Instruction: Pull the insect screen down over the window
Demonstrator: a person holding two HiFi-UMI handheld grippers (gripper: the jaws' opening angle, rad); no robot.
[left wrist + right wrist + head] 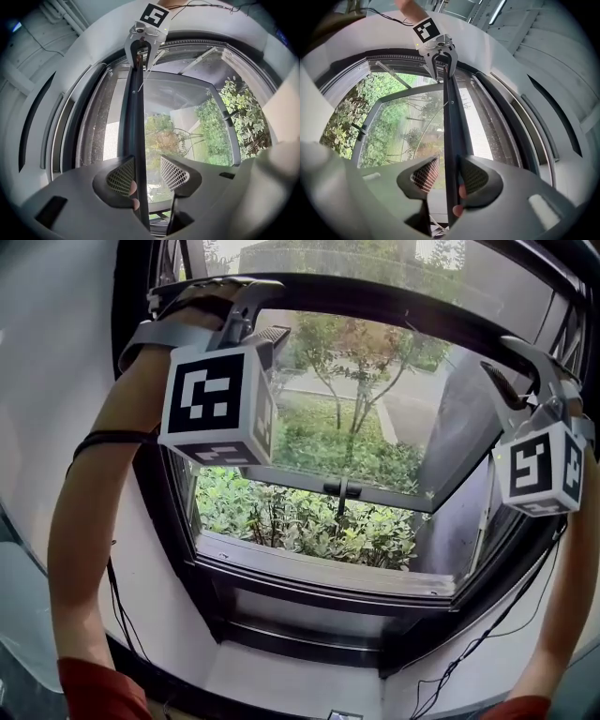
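Since neither pair of jaws is closed, I am only hooked over the insect screen's pull bar (pixel 133 117), not clamped on it. In my left gripper (pixel 147 172) the dark bar leans on the pad at the frame's left, with a clear gap to the other pad. In my right gripper (pixel 445 176) it leans on the right-hand pad the same way. The bar runs across the top of the head view with a narrow strip of mesh (pixel 93 126) beyond it. Below it the window (pixel 159 502) is uncovered down to the sill (pixel 319 568). I judge the bar could slide off my pads and spring back up. If one side leads, it could also tilt and bind against the window's sides.
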